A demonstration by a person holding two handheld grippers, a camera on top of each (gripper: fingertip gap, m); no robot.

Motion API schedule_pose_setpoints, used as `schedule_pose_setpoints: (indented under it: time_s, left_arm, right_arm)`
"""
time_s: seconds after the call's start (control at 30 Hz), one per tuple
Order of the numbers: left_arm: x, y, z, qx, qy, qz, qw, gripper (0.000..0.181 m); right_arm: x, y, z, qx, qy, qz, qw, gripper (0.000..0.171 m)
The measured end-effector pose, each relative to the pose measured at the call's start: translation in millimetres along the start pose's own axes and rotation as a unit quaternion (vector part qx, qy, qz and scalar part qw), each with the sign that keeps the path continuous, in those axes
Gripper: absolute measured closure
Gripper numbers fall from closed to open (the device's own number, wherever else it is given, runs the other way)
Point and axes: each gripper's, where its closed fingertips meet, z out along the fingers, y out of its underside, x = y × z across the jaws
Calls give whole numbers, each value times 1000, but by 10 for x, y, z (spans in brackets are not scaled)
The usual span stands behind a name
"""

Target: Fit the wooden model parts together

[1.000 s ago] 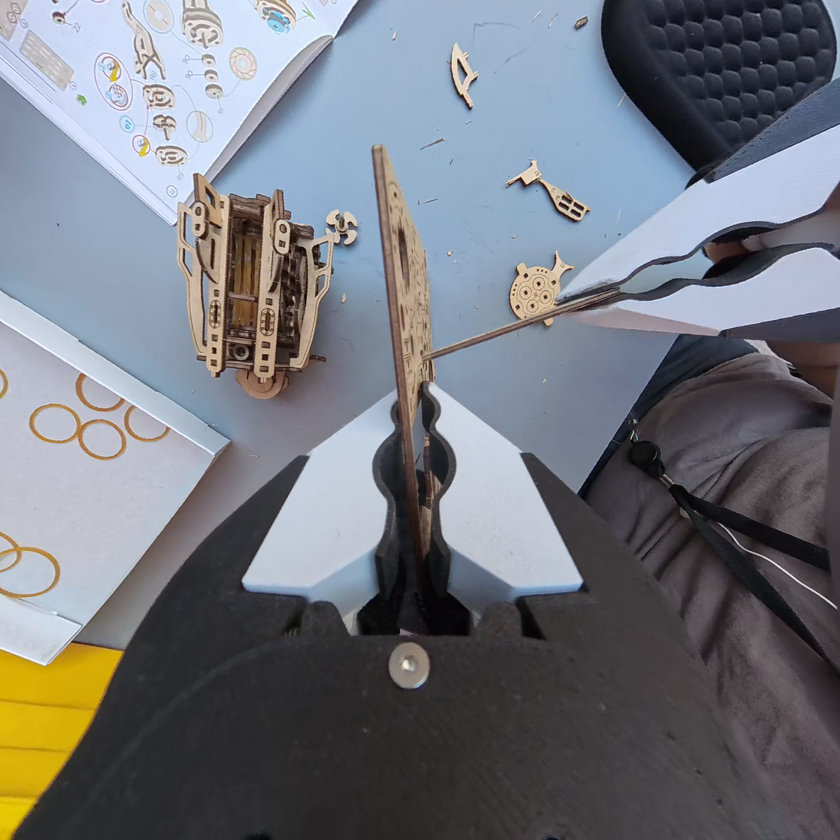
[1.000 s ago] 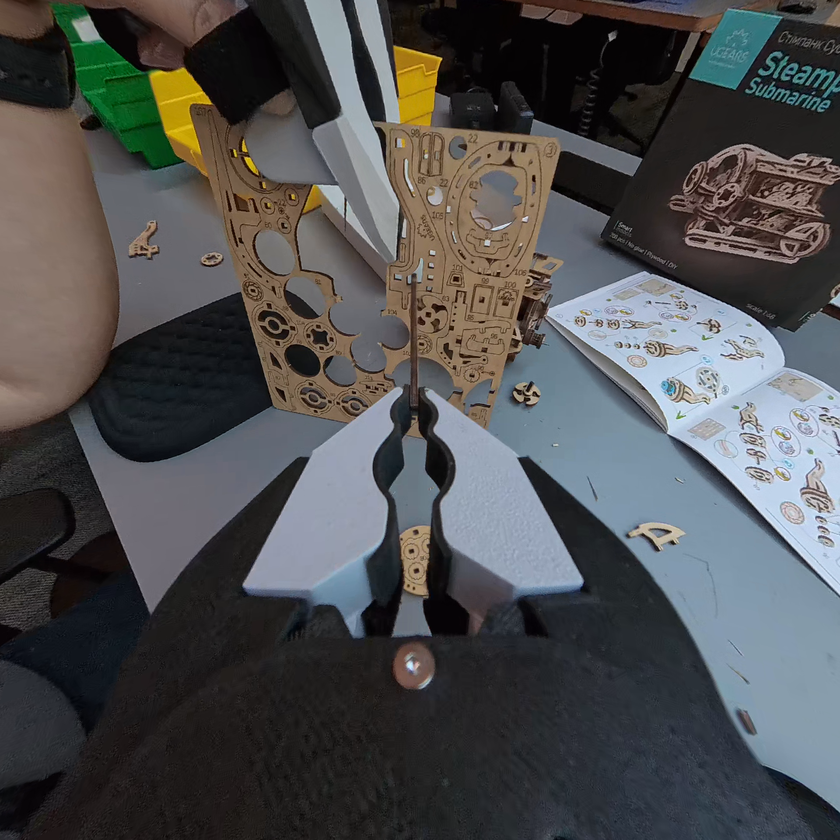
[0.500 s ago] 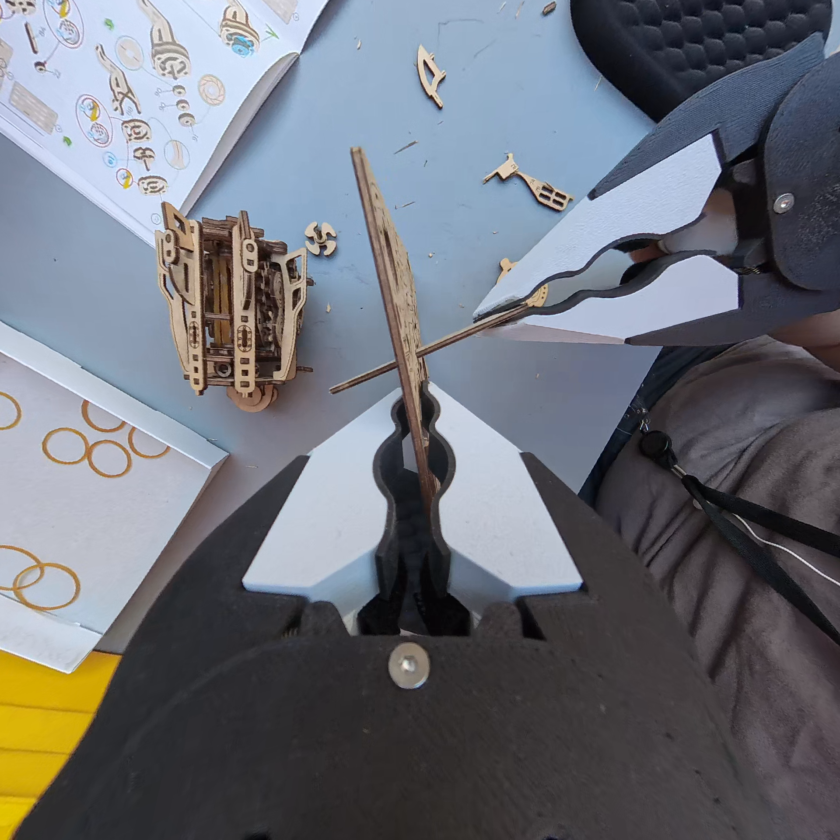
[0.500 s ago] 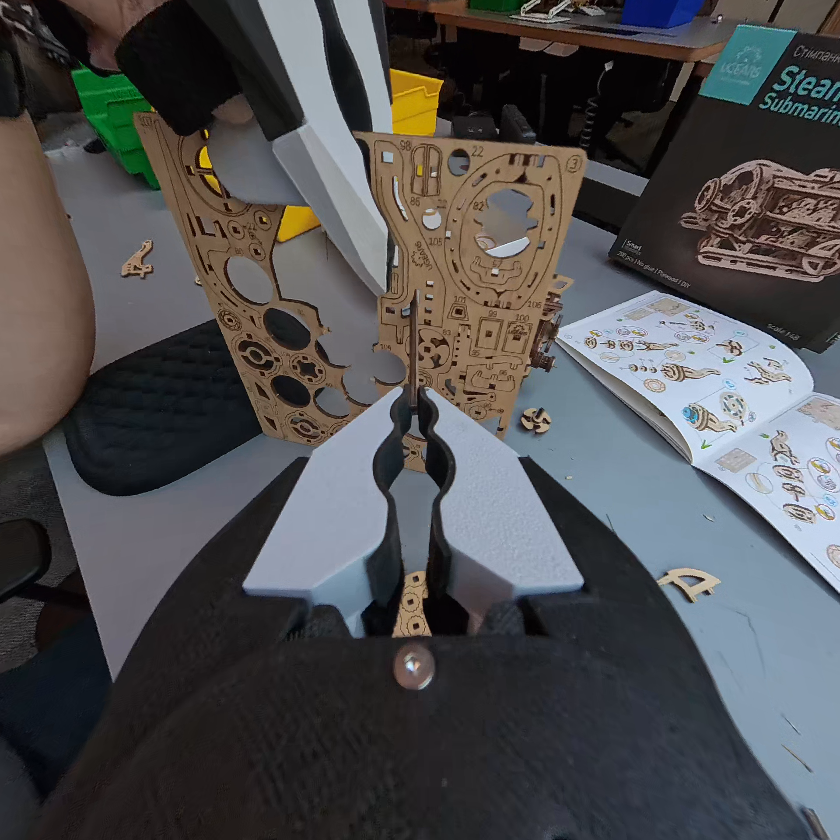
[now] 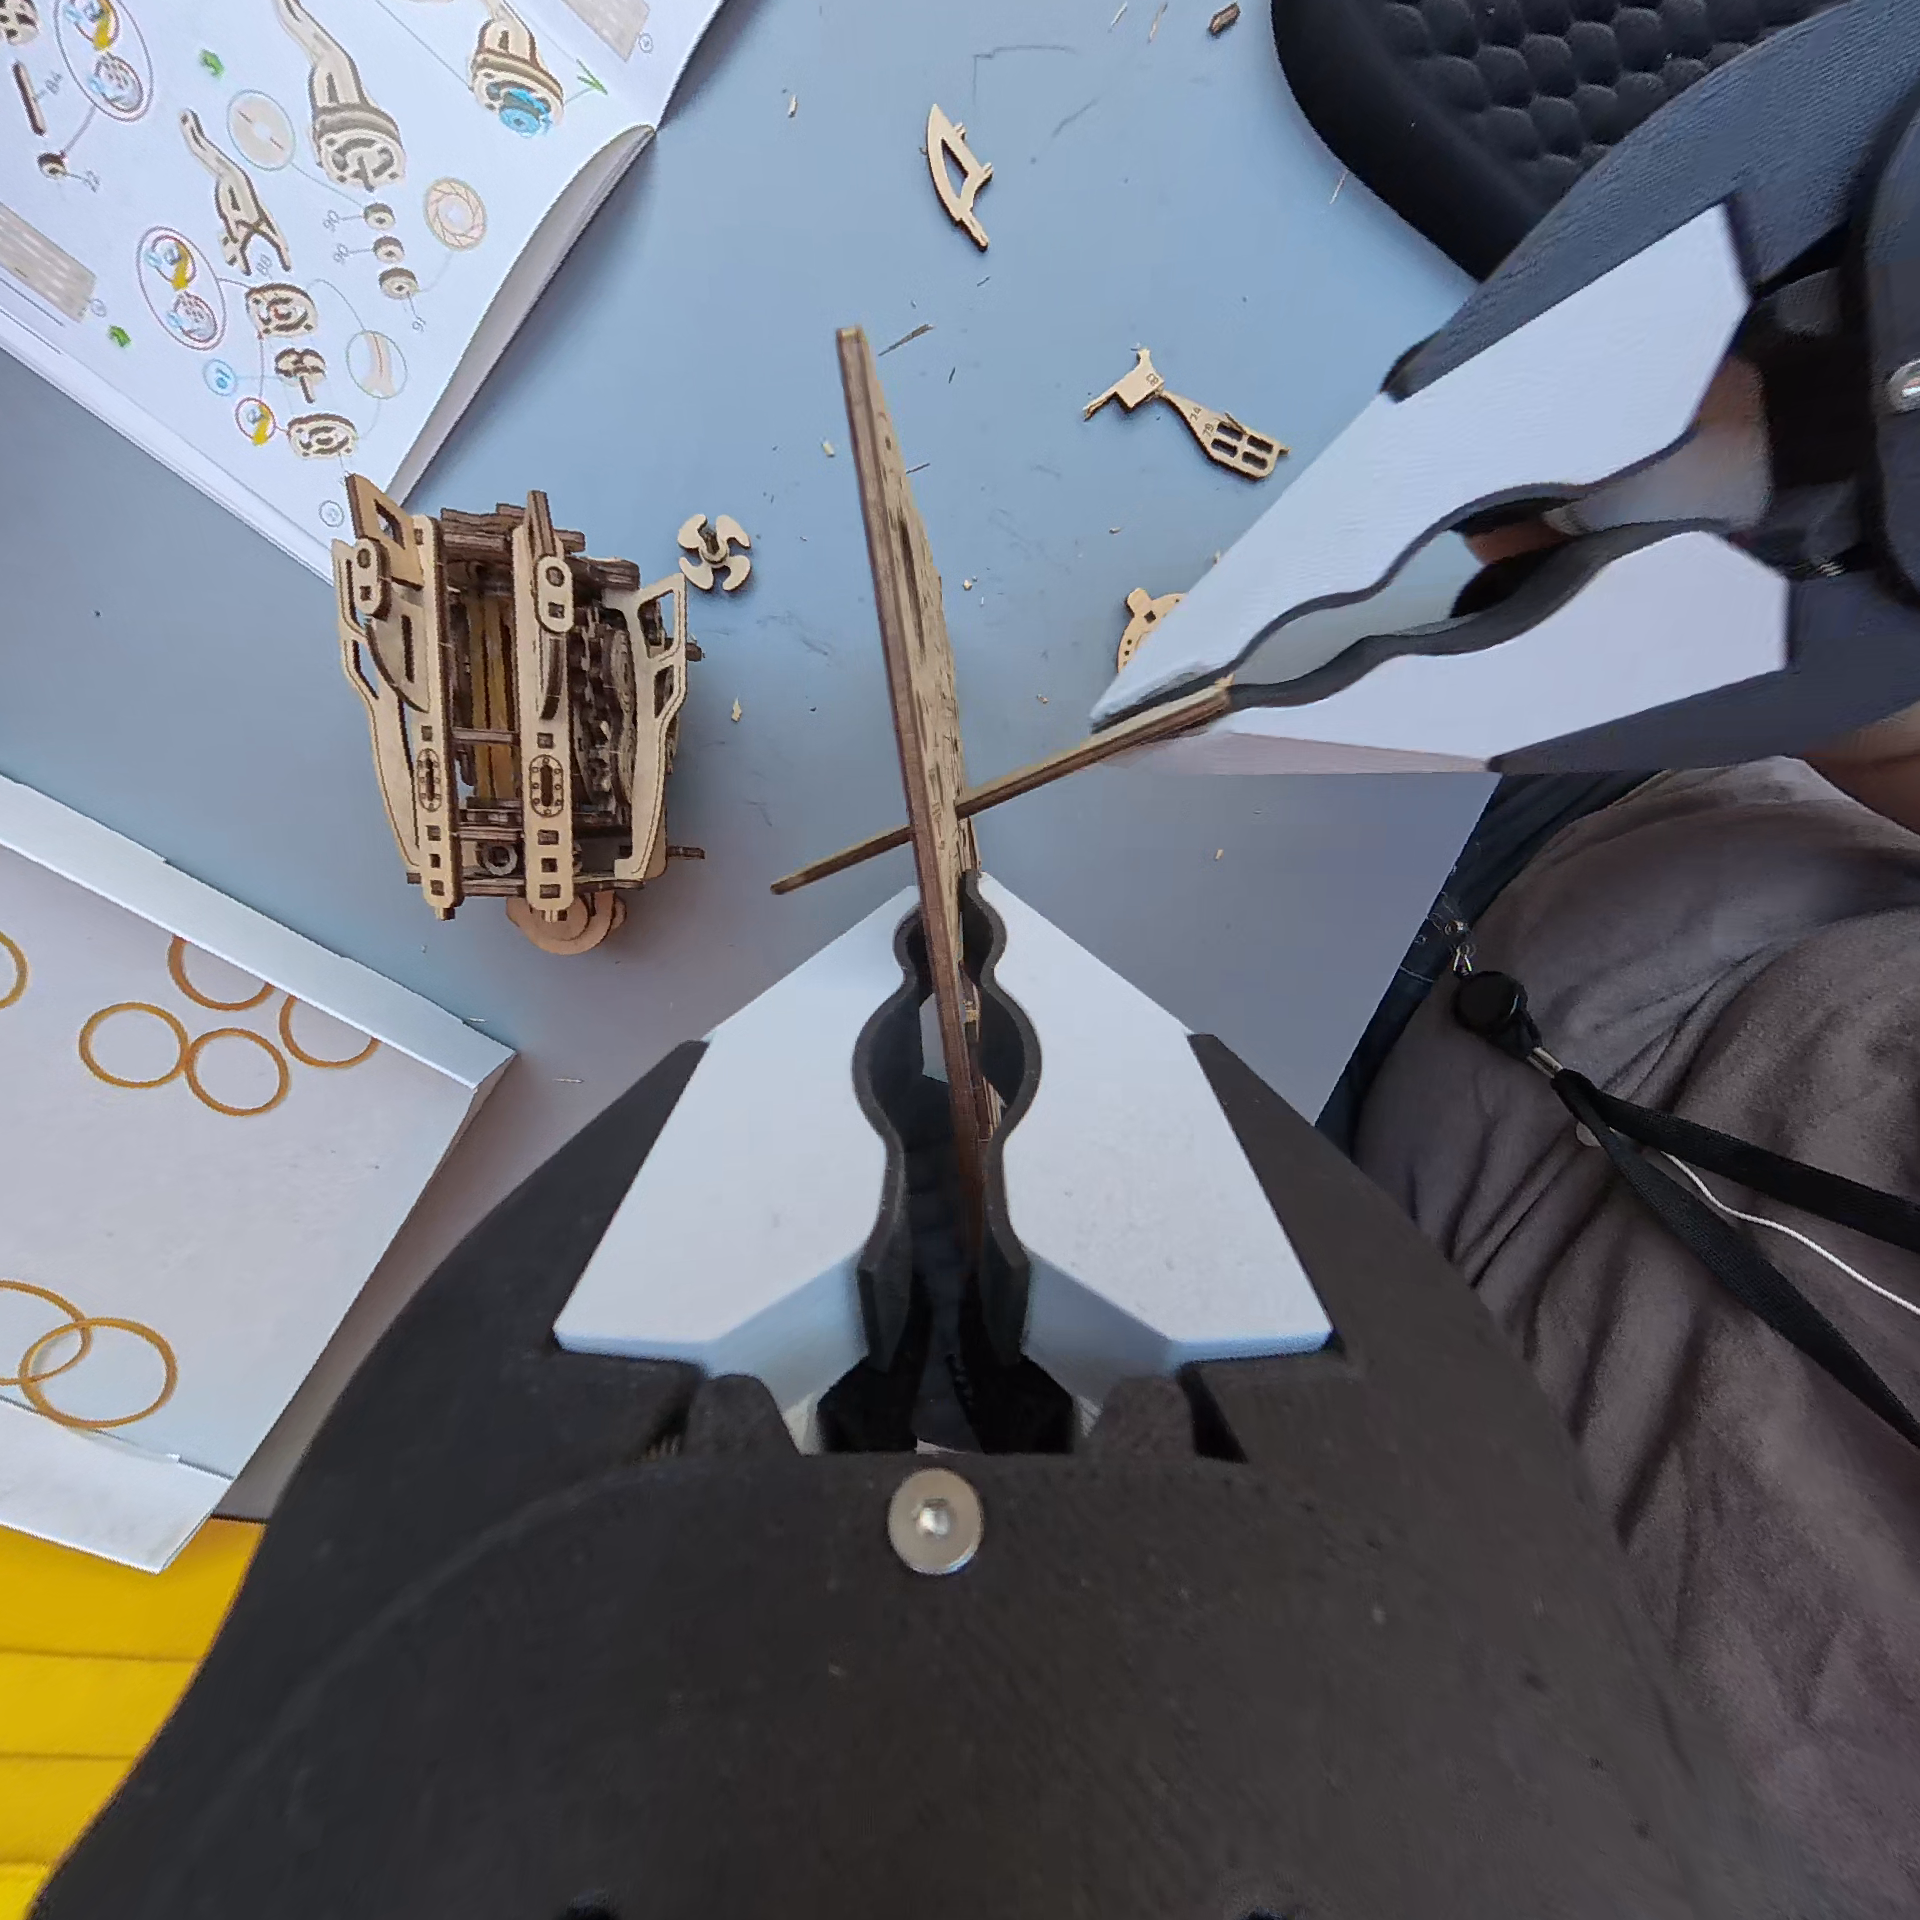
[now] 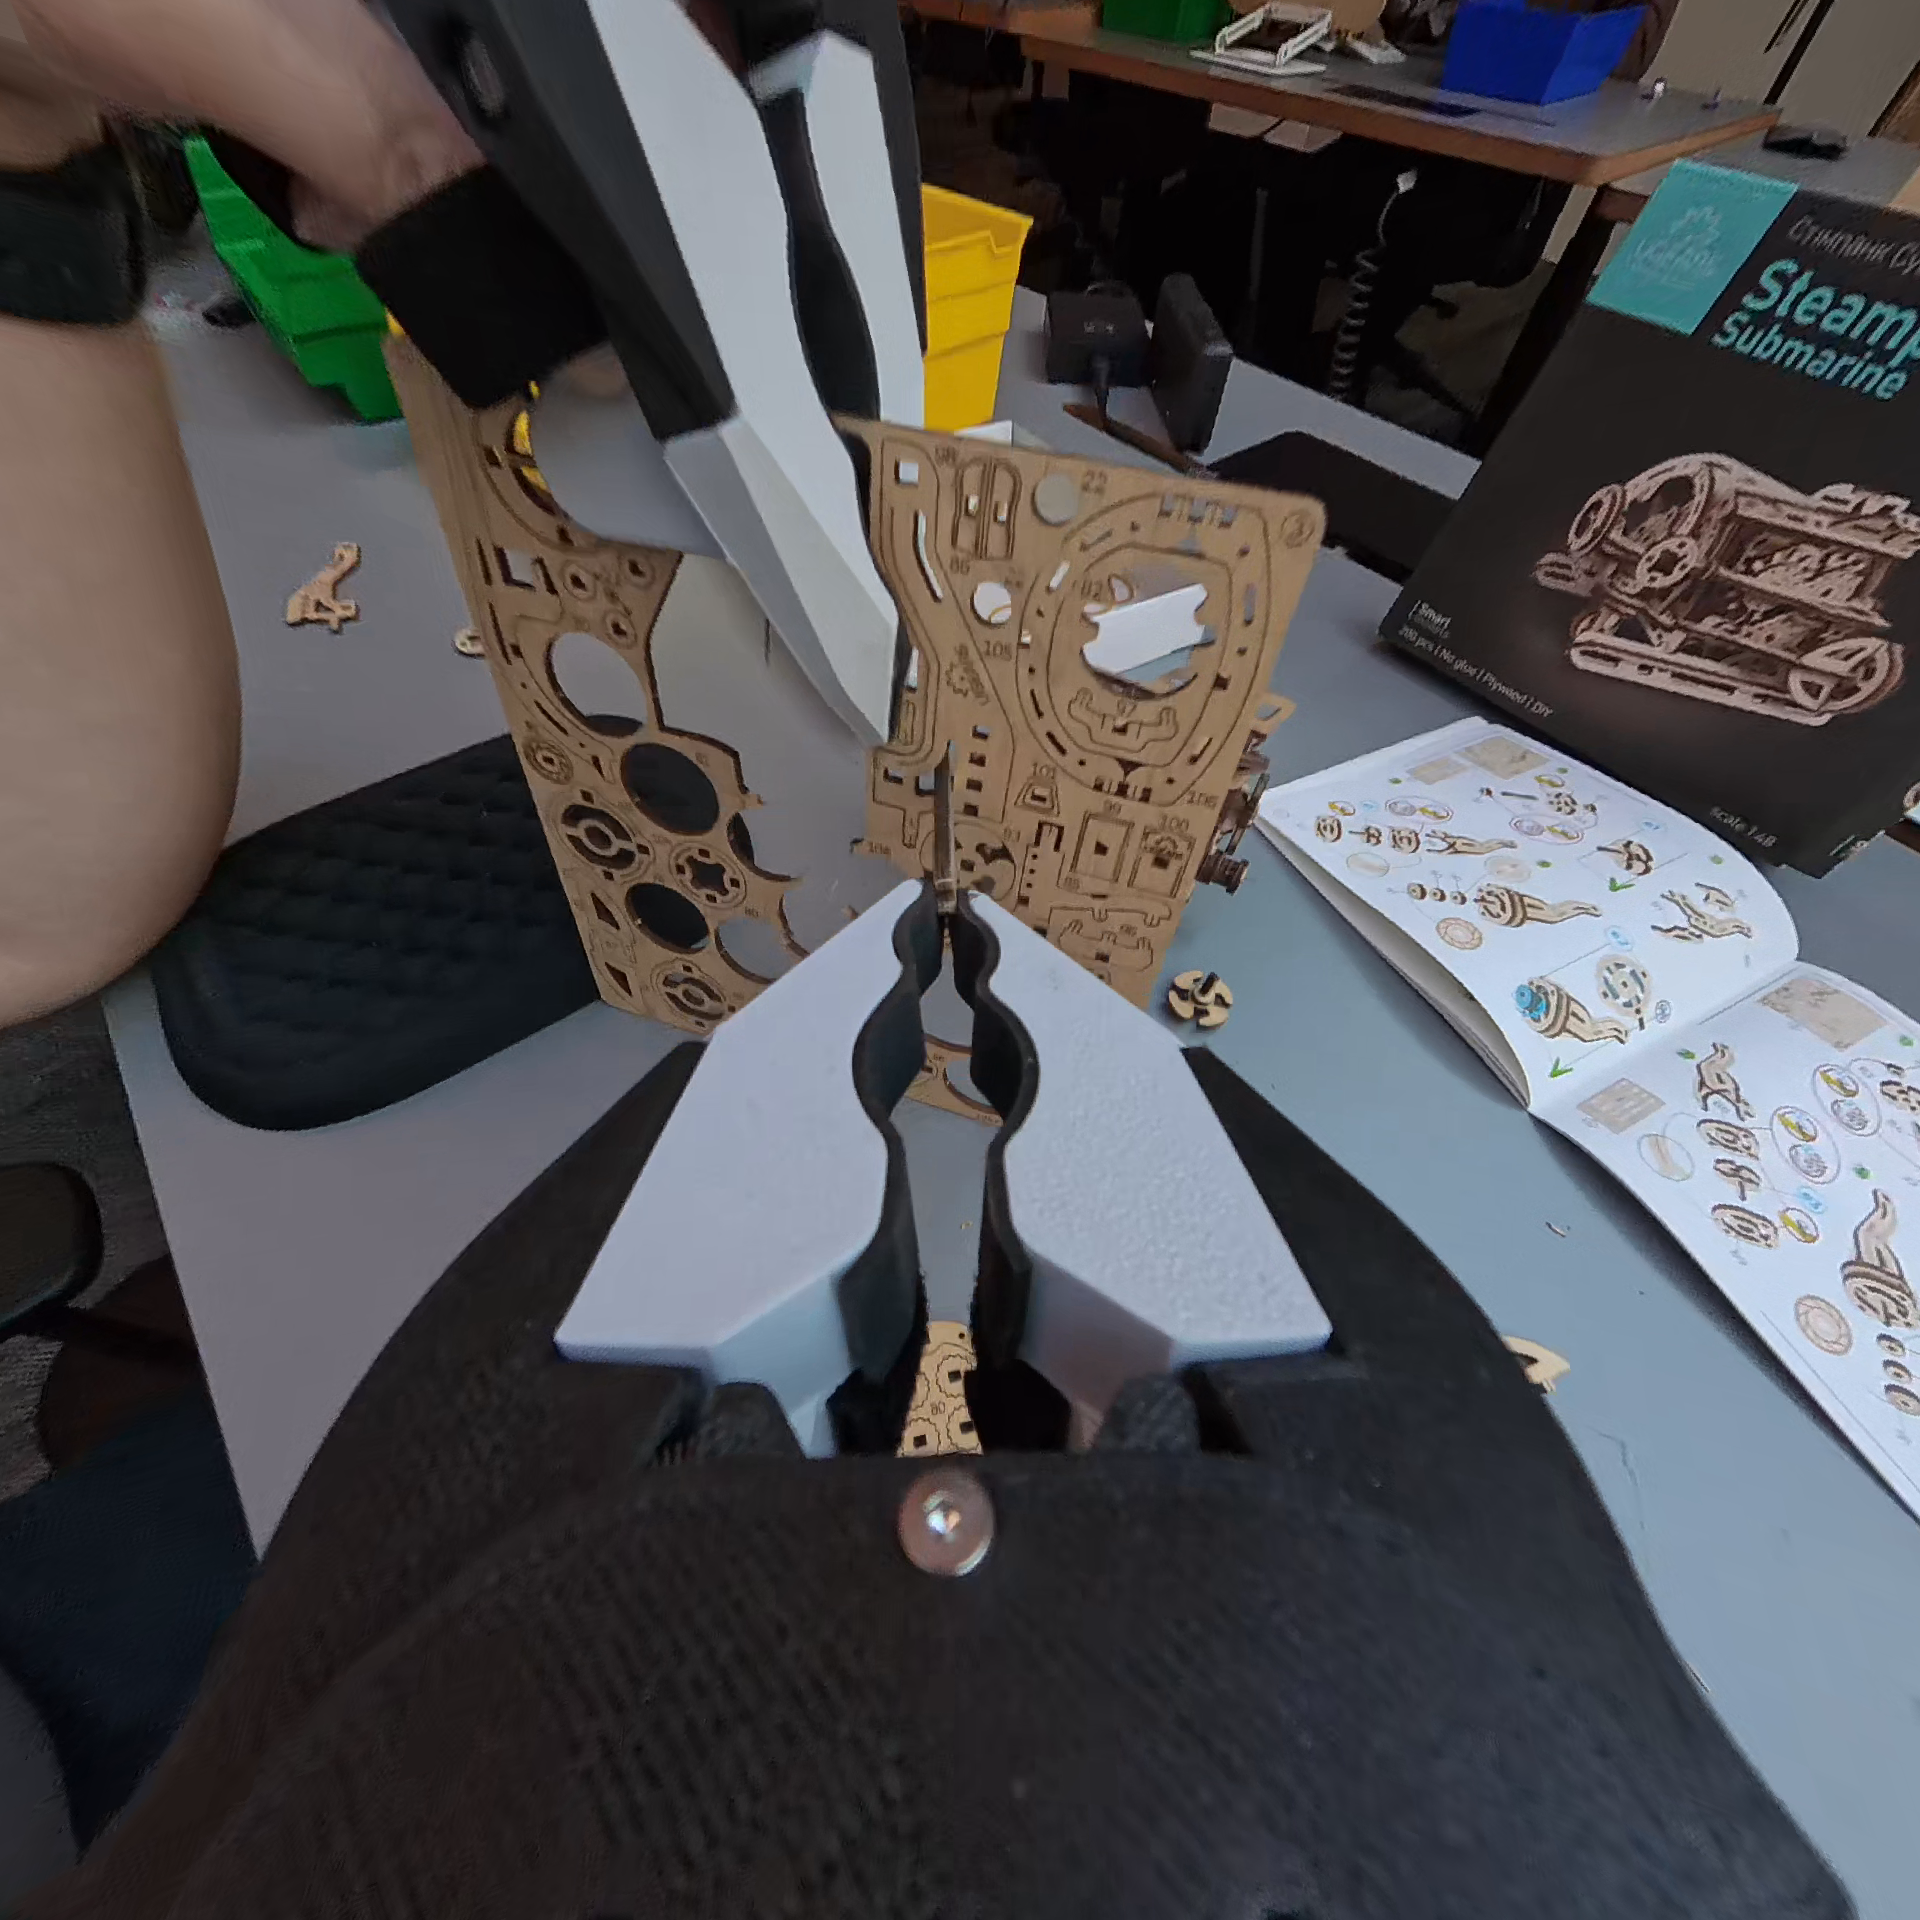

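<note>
1. Plywood sheet (image 5: 914,623) stands edge-on between the left gripper (image 5: 948,914) jaws, which are pressed on its near end; it runs toward twelve o'clock above the grey table (image 5: 644,343).
2. Thin wooden stick (image 5: 997,800) is pinched at its tip by the right gripper (image 5: 1195,717), which enters from two o'clock; the stick passes through the sheet, its free end poking out at nine o'clock.
3. In the right wrist view the right gripper (image 6: 945,904) jaws are closed on the stick (image 6: 940,831), which points at twelve o'clock into the sheet (image 6: 1039,675).
4. The sheet is pale brown, laser-cut, with round holes at ten o'clock, where parts are out, and a large oval cut-out at one o'clock.
5. The half-built wooden model (image 5: 509,707) sits on the table at ten o'clock of the left gripper, well apart from the sheet, with the open instruction booklet (image 5: 260,208) beyond it.
</note>
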Motion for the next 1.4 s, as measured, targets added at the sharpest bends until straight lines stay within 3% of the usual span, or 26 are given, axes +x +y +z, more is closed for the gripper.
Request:
schedule_pose_setpoints:
  time_s: [0.03, 0.23, 0.33, 0.47, 0.6, 0.73, 0.83, 0.93, 1.13, 1.27, 1.4]
  left_arm:
    - [0, 2, 0, -1, -3, 4, 1000, 179]
    - [30, -7, 4, 2, 12, 0, 1000, 179]
    - [-109, 10, 7, -5, -30, -14, 999, 178]
    - [-111, 10, 7, 0, -3, -24, 1000, 179]
    - [-74, 7, 5, 1, 8, -16, 1000, 179]
    - [1, 19, 0, -1, 21, 4, 1000, 179]
    - [43, 46, -2, -6, 34, 10, 999, 179]
    - [76, 69, 2, -11, 48, 14, 999, 180]
    - [92, 90, 3, -15, 58, 14, 998, 179]
    - [108, 108, -4, -18, 56, 18, 998, 179]
    - [124, 111, -9, -18, 57, 21, 998, 179]
  right_arm:
    - [3, 63, 29, -6, 5, -6, 1000, 171]
    - [-27, 44, -14, 23, -3, 7, 1000, 171]
    - [-29, 42, -80, 1, 28, -28, 999, 171]
    - [5, 26, -290, -23, 62, -65, 996, 171]
    - [522, 121, -758, -21, 111, -32, 993, 171]
    - [981, 672, -967, -103, 76, 4, 992, 171]
    - [1395, 1013, -1132, -172, 166, -95, 966, 171]
    - [1541, 1169, -1209, -206, 204, -115, 950, 171]
    - [2017, 1362, -1486, -290, 326, -178, 882, 171]
    - [2248, 1474, -1419, -264, 291, -166, 904, 171]
    - [2404, 1802, -1408, -276, 214, -46, 936, 171]
